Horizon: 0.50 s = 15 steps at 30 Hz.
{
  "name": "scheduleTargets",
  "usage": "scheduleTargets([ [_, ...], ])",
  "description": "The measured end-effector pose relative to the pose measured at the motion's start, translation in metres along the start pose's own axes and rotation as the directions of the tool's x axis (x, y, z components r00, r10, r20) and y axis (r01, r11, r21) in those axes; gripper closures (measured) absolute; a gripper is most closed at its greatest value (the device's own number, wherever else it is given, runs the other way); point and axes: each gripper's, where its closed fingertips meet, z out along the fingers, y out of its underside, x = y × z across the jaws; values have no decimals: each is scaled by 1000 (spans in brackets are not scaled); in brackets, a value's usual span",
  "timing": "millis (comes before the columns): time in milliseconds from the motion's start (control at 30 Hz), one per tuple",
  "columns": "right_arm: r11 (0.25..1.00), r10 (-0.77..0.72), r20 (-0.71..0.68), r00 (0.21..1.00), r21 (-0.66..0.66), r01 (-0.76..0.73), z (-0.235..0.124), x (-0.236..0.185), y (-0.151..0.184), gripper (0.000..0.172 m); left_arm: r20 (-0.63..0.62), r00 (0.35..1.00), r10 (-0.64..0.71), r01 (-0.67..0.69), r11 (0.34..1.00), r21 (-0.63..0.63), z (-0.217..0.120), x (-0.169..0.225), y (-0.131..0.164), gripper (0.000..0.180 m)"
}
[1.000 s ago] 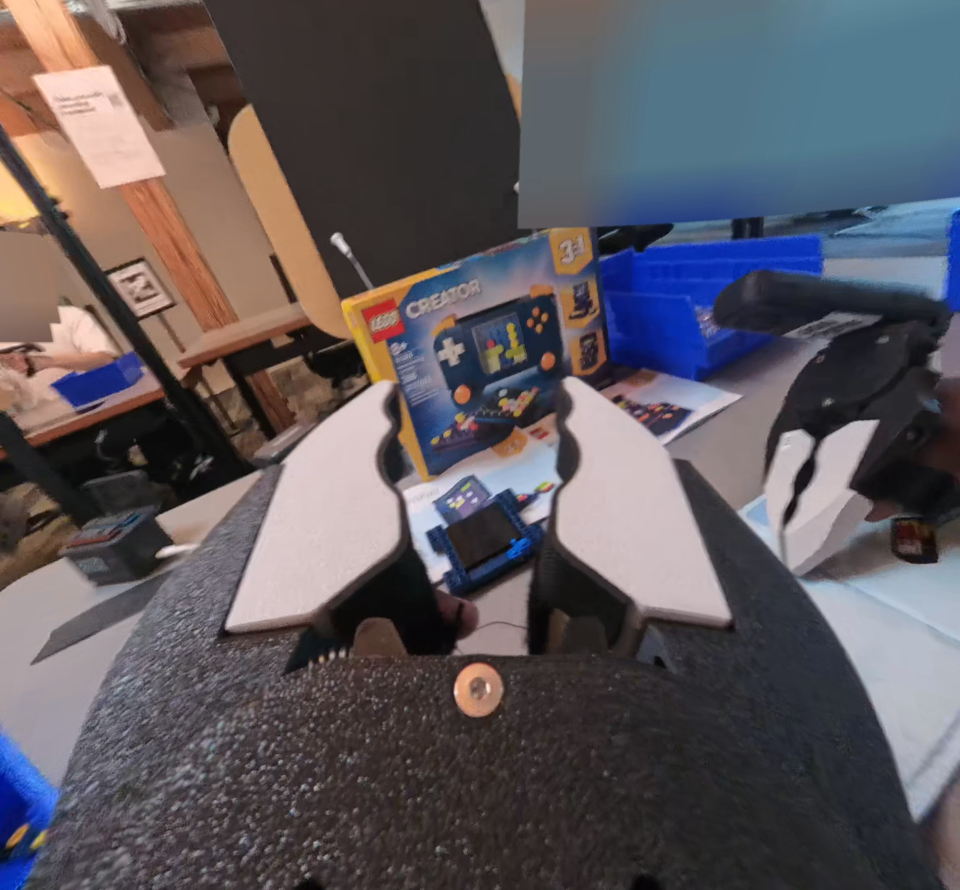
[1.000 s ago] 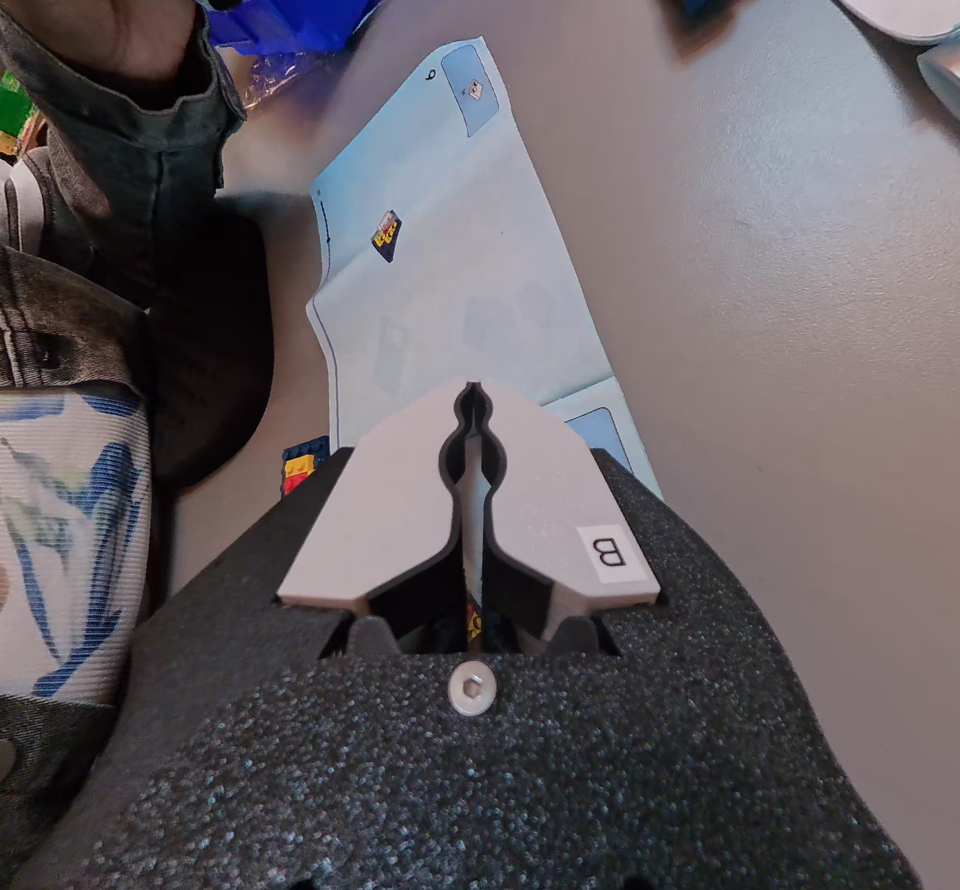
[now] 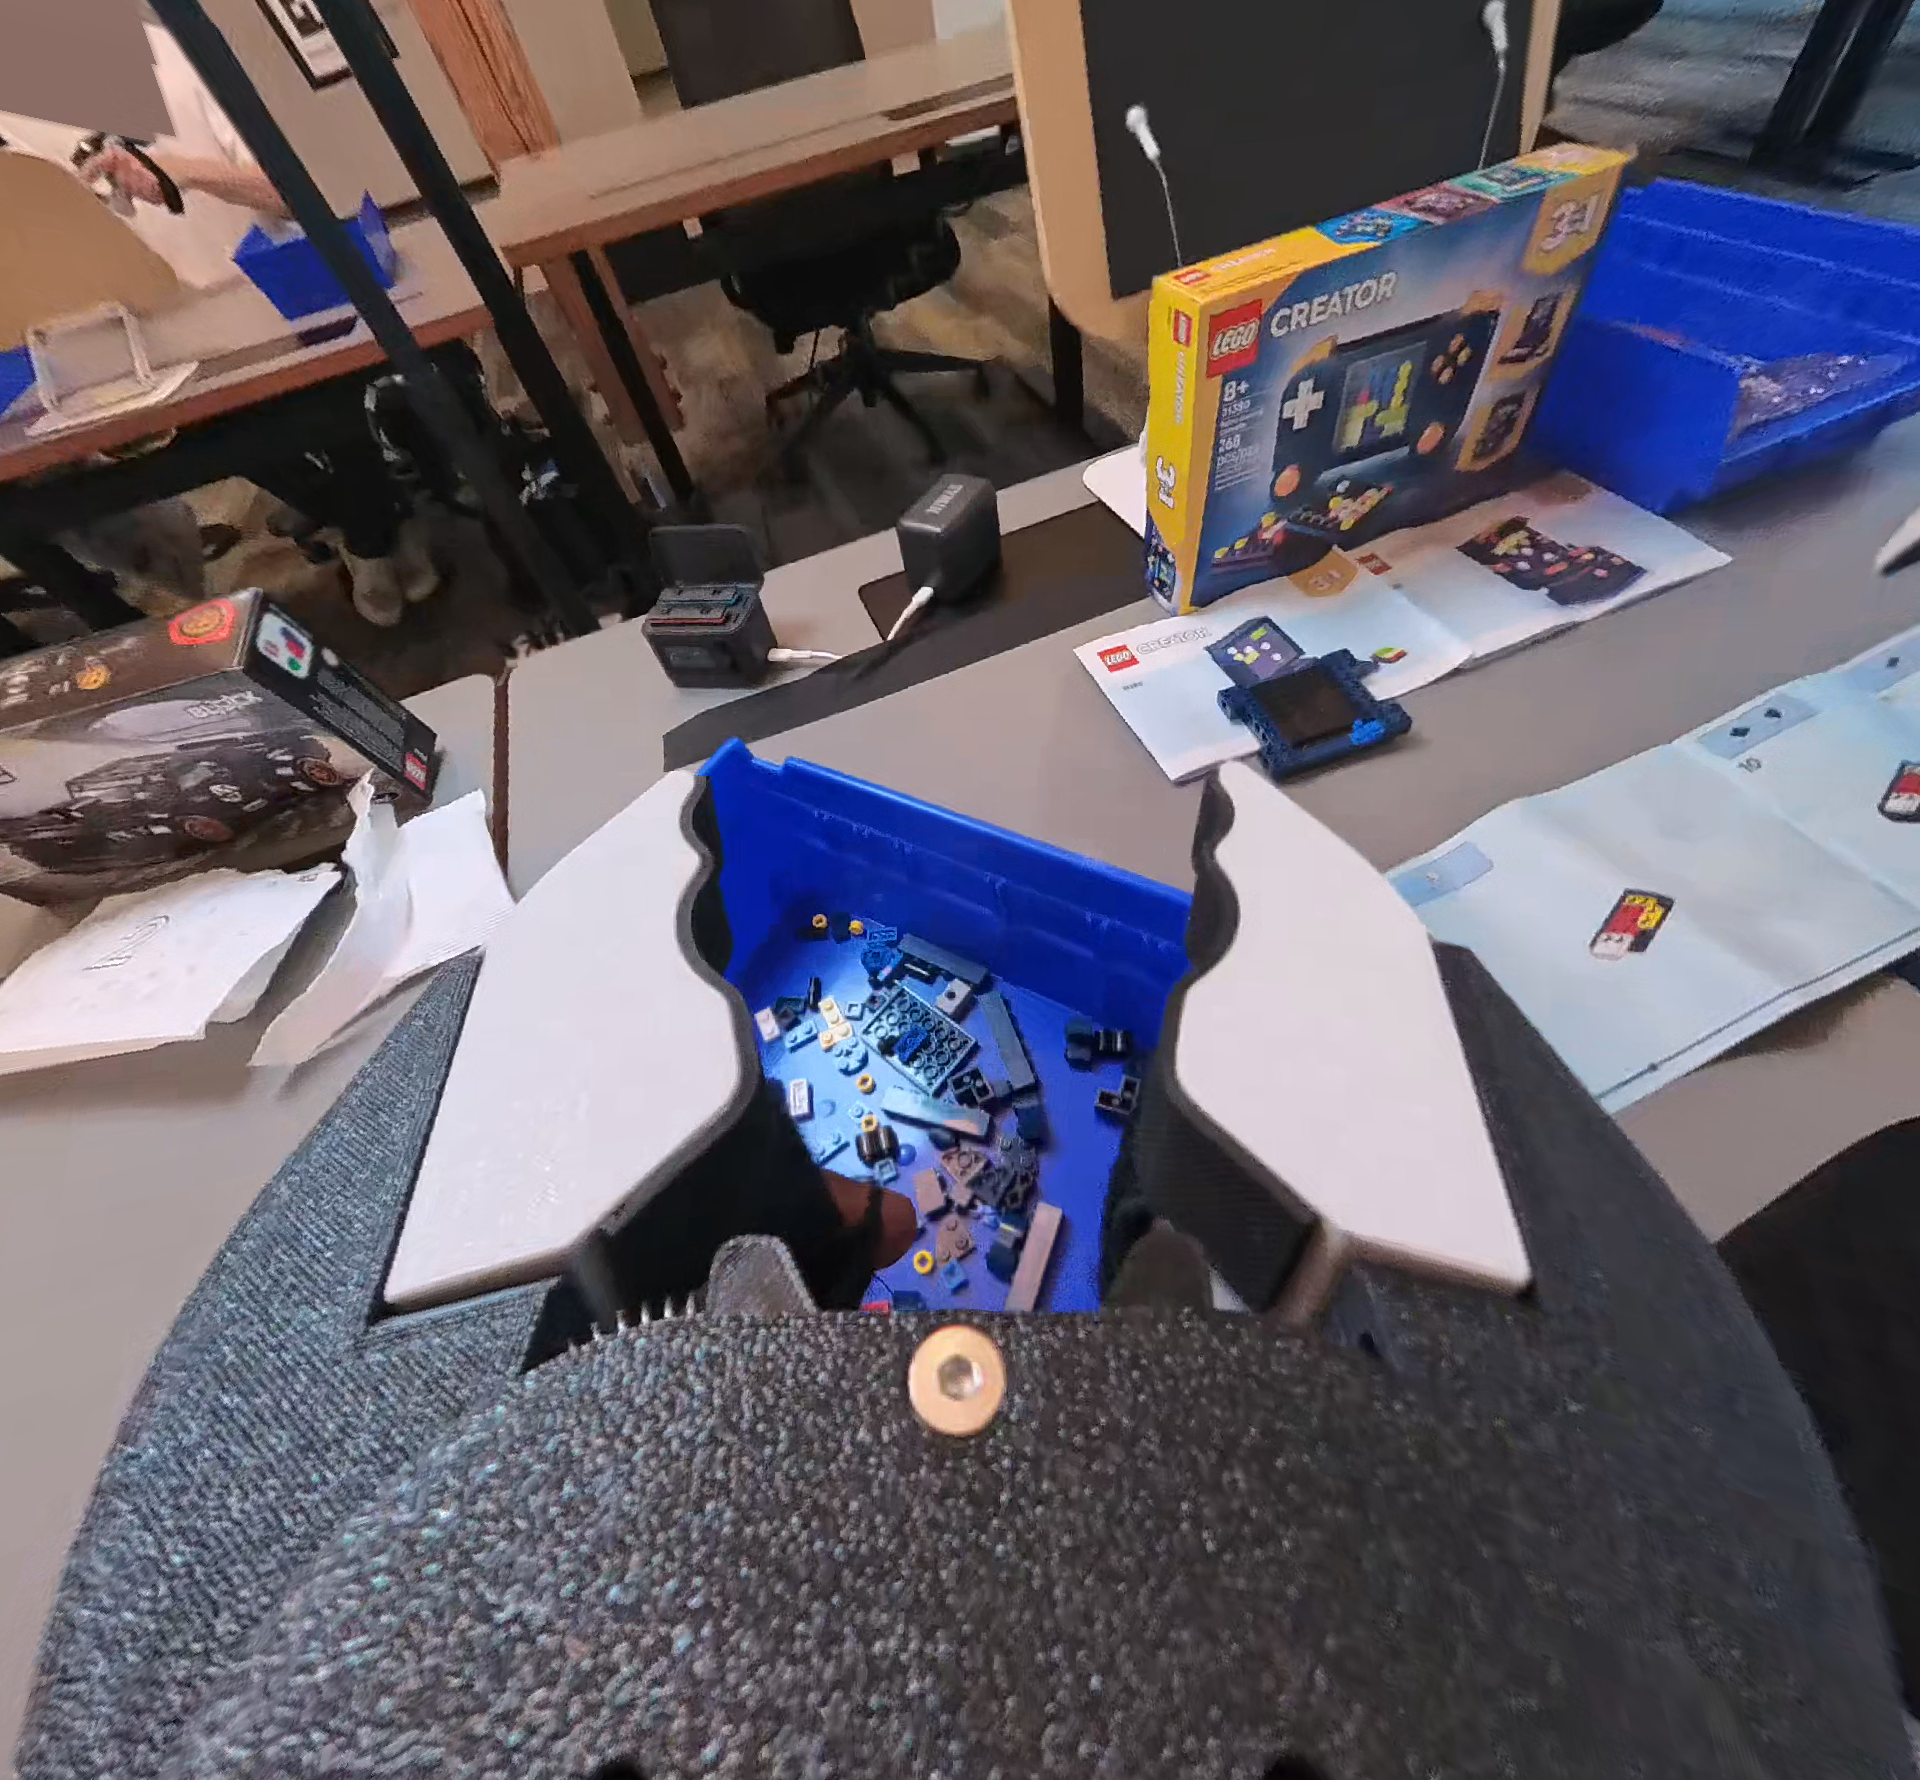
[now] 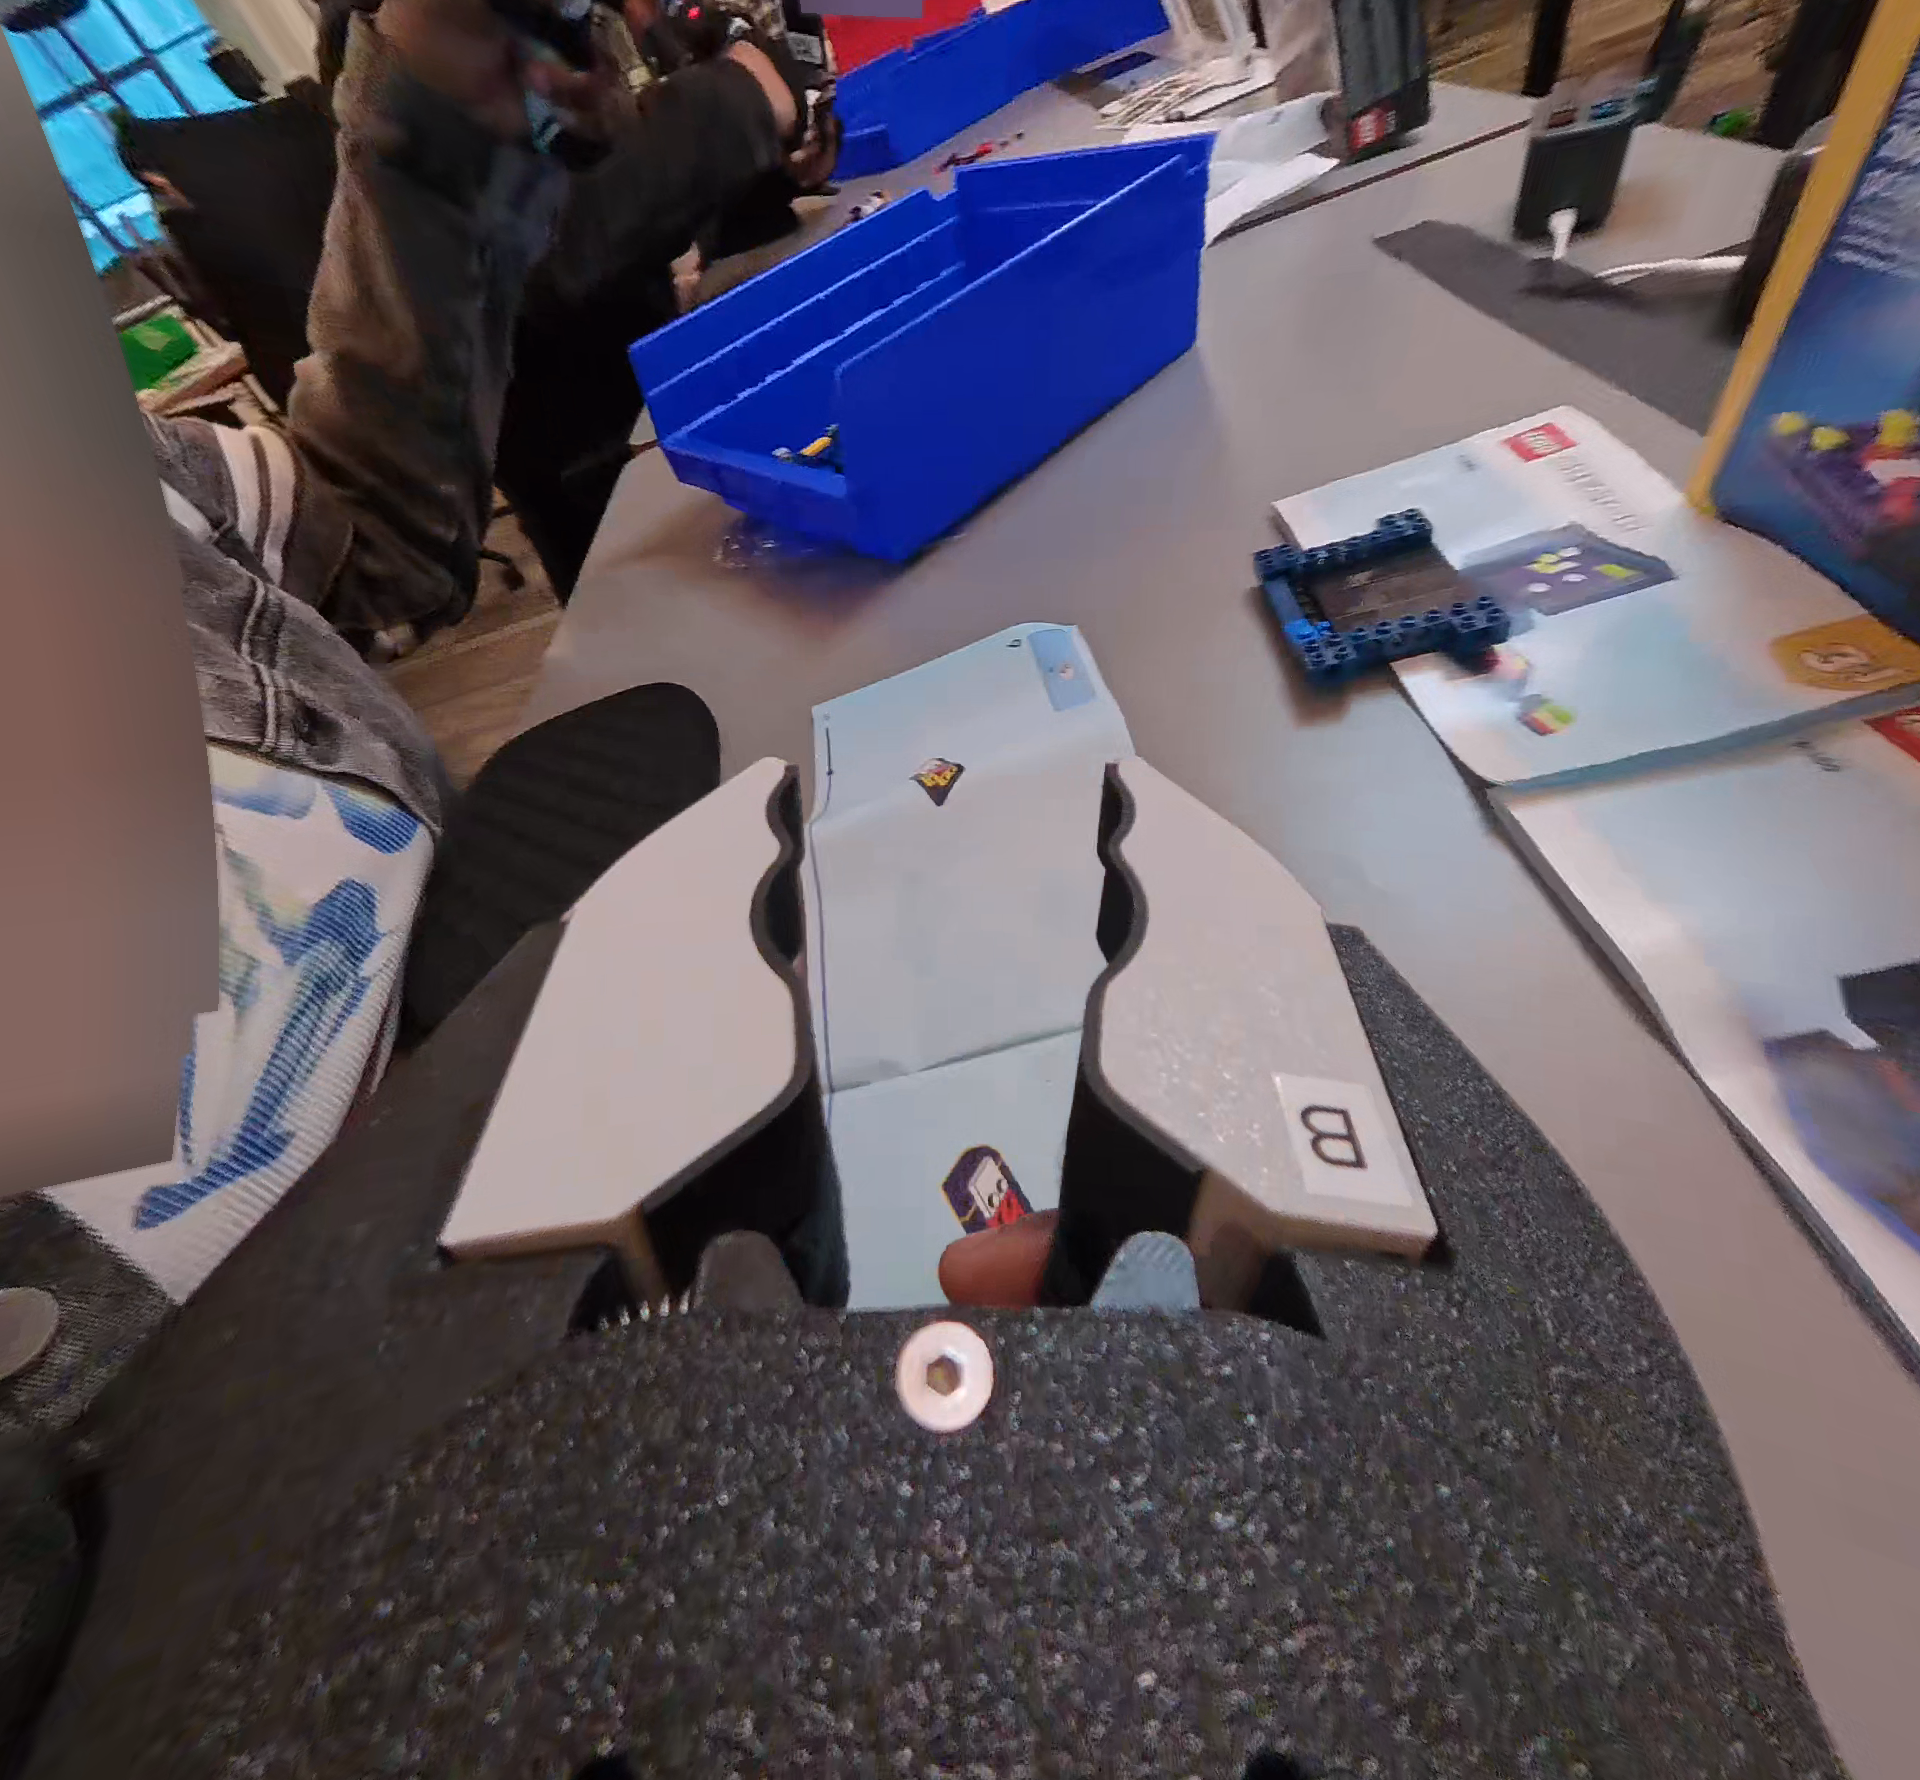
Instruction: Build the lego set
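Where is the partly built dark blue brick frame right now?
The brick frame lies on the grey table, overlapping the near edge of an instruction booklet before the yellow-edged set box; in the right wrist view it is upper right.

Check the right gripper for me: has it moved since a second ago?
Yes. The right gripper has tipped up and opened: earlier it looked steeply down with fingers shut on the light blue instruction sheet; now they stand apart above it, with the blue bin in view ahead.

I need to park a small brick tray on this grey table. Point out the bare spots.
Bare grey tabletop lies between the blue plastic bin, the pale folded instruction sheet and the dark blue brick frame. The right side is crowded with open booklets and the colourful toy box.
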Motion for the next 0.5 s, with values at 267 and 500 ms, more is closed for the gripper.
scheduleTargets([
  [267, 995, 80, -111, 991, 75, -72, -22, 7, 26, 115, -223, 972, 78, -163, 905, -393, -17, 87, 132, 113],
  [500, 988, 126, -235, 964, 113, -102, -45, 41, 41, 118, -204, 977, 57, -152, 860, -487, -6, 106, 201, 141],
])
